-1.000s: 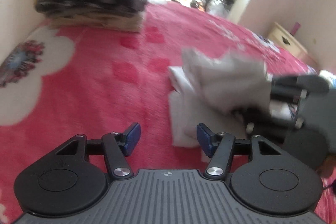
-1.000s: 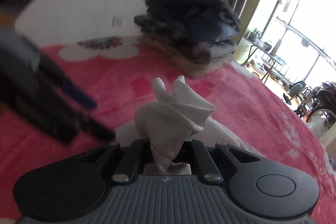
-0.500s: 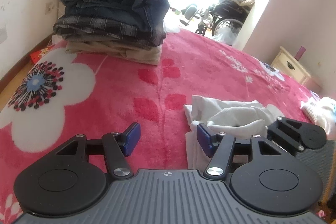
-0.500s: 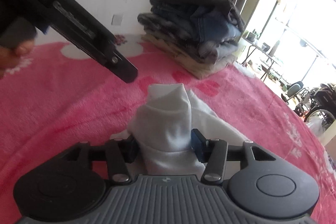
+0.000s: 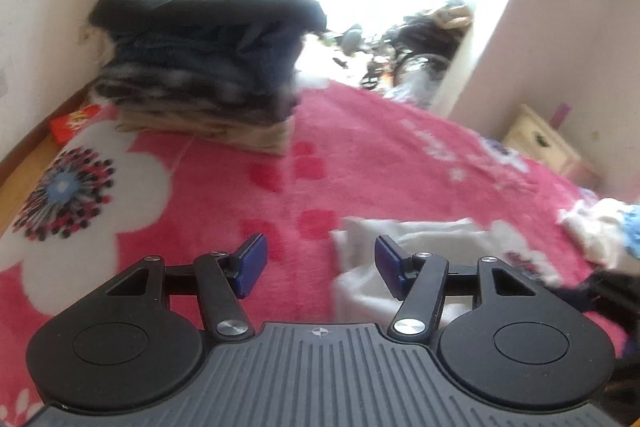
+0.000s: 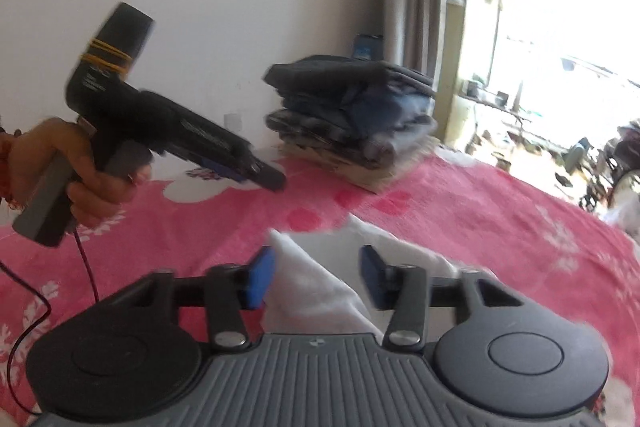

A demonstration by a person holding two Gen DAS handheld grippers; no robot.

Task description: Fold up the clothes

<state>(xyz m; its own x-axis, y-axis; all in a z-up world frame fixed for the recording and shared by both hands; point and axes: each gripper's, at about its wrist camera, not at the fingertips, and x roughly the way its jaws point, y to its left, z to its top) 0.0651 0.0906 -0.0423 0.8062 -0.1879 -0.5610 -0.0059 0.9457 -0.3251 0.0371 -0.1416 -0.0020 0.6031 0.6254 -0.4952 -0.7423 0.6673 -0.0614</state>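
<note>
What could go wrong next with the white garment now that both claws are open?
1. The white garment lies loosely bunched on the pink blanket; with the right claw open around it, the fold may spring apart.
2. The left claw is open beside the garment's edge, so a regrasp may pinch several layers or blanket pile.
3. Both views are blurred by motion, so aiming could suffer.

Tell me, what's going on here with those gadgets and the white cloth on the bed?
A person is folding laundry on a pink flowered blanket, using a hand-held gripper in each hand. Both are open and hold nothing. The right hand-held gripper sits low over a white garment lying on the blanket, cloth between its fingers but not pinched. The left hand-held gripper hovers beside the garment's edge. A stack of folded dark clothes waits behind.
</note>
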